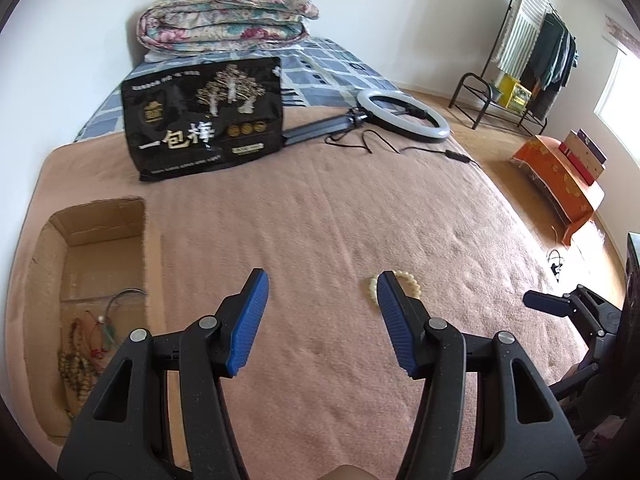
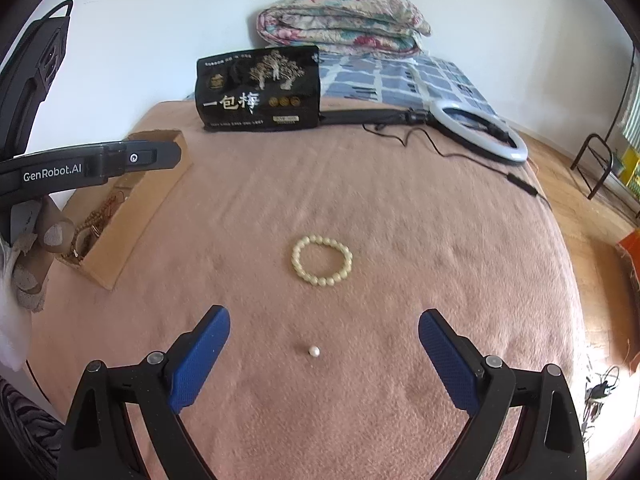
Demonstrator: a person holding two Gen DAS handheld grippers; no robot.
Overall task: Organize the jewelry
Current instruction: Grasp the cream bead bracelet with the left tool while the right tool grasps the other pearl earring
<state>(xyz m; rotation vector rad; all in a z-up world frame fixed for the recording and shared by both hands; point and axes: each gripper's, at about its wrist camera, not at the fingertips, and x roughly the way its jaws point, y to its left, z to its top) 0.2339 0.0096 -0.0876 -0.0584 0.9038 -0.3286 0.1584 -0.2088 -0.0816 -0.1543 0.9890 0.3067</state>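
A cream bead bracelet lies flat on the pink blanket, ahead of my right gripper, which is open and empty. A single loose white pearl lies on the blanket between the right fingers. In the left wrist view the bracelet is partly hidden behind the right finger of my left gripper, which is open and empty. An open cardboard box at the left holds brown bead strings and a cord necklace. The box also shows in the right wrist view.
A black printed bag stands at the back of the bed, with a ring light and its cable beside it. A folded floral quilt lies behind. The bed edge drops to the wooden floor on the right, near an orange-covered bench.
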